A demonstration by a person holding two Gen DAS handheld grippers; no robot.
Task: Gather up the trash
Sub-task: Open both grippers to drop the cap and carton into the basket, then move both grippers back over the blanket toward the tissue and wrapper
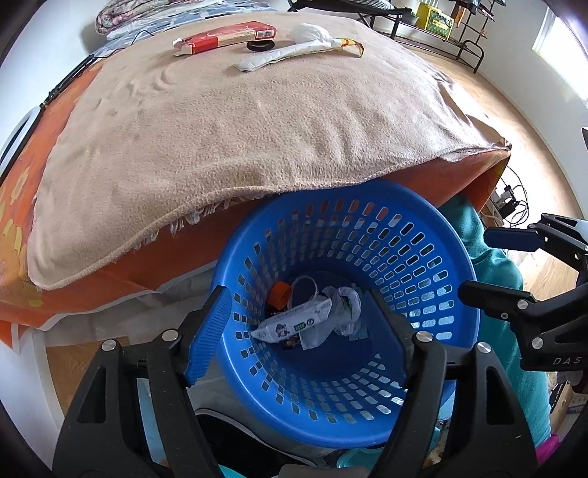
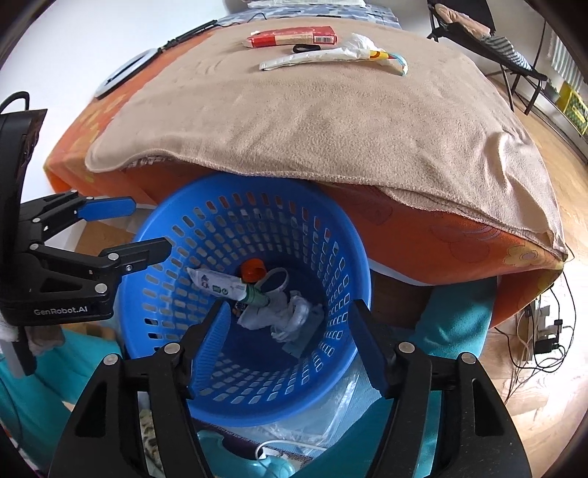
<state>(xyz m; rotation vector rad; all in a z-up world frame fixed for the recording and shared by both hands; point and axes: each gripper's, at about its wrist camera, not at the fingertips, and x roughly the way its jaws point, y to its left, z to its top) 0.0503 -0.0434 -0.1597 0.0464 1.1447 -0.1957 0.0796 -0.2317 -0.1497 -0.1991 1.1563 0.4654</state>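
A blue slotted basket [image 1: 422, 257] [image 2: 330, 235] stands on the floor against the bed's near edge. It holds a white wipes pack [image 1: 294, 323] [image 2: 217, 283], an orange cap [image 1: 281, 292] [image 2: 253, 270] and crumpled white tissue [image 1: 345, 309] [image 2: 294, 312]. Both grippers hover over it: my left gripper [image 1: 296, 294] [image 2: 150, 226] is open and empty, and so is my right gripper [image 2: 290, 307] [image 1: 477, 263]. Far back on the bed lie a red box [image 1: 224, 36] [image 2: 294, 36], a black ring [image 1: 261, 46] [image 2: 305, 47], a long white wrapper [image 1: 279, 57] [image 2: 308, 59] and a crumpled white bag [image 1: 308, 33] [image 2: 358, 42].
A beige blanket [image 1: 239, 139] [image 2: 312, 121] covers the orange bedsheet [image 1: 22, 206] [image 2: 459, 239]. Teal fabric [image 1: 492, 264] [image 2: 452, 320] lies beside the basket. Cables [image 2: 540, 338] trail on the wood floor to the right. A chair [image 2: 477, 33] and a metal rack [image 1: 441, 22] stand beyond the bed.
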